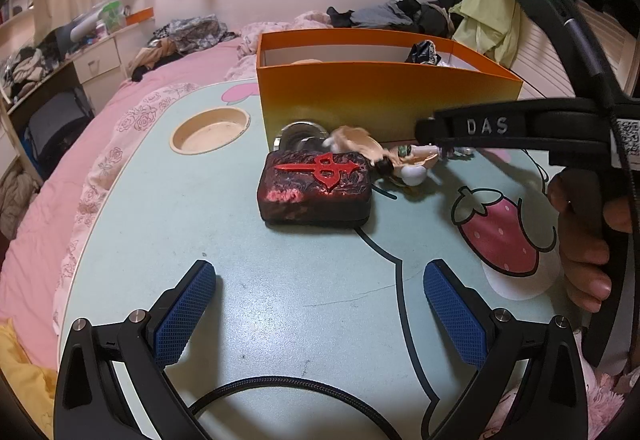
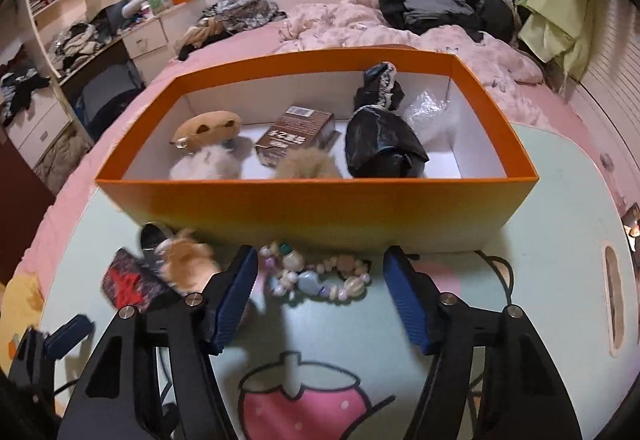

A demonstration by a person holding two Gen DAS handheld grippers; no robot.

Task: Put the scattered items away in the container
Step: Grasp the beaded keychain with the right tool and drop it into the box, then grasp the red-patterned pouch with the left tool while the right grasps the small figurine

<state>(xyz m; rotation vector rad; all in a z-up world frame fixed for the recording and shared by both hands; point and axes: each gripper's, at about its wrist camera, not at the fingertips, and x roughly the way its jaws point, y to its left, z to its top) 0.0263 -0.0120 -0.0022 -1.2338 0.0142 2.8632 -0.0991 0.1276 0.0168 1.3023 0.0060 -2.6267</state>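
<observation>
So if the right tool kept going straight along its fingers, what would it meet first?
Most likely the bead bracelet on the table, lying ahead of the open right tool; the orange box stands just behind it.

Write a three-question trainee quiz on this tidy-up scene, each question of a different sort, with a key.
1. True or false: the bead bracelet already lies inside the orange box.
2. Multiple choice: what lies between the blue pads of the right hand-held gripper? A) the brown carton B) the bead bracelet C) the strawberry drawing
3. Short answer: what colour is the symbol on the dark block ahead of the left hand-held gripper?

Key:
1. False; it lies on the table, in front of the box.
2. B
3. Red
</observation>
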